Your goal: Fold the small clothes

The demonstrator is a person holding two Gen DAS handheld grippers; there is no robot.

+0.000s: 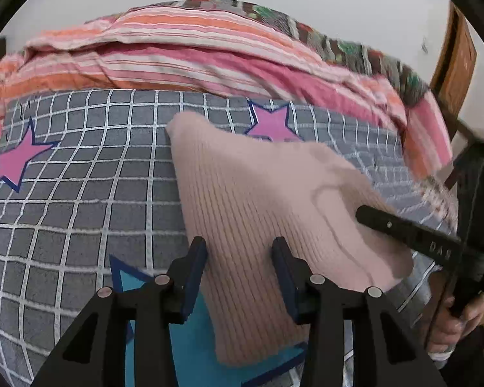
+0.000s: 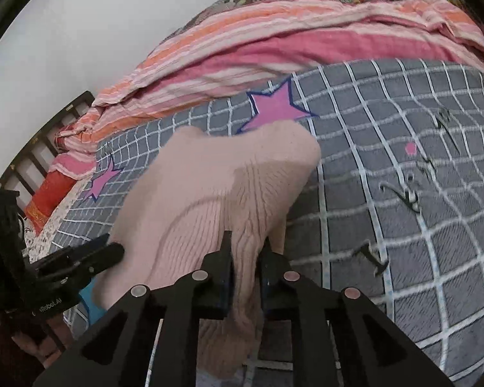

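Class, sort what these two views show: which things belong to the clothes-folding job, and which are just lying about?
Part of the job:
pink knit garment
left gripper, jaws open around the knit
right gripper, shut on the knit

Just lying about:
grey checked sheet with stars
striped blanket
wooden bed frame

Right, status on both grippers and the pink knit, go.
Left gripper open, jaws either side of the pink knit, not pinching. Right gripper shut on the knit, bunching it. Checked bedsheet under it; nothing in the way.

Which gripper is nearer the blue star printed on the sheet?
Left. The left gripper stands open just above the blue star, over the pink knit garment. The right gripper, pinching that garment, is further off.
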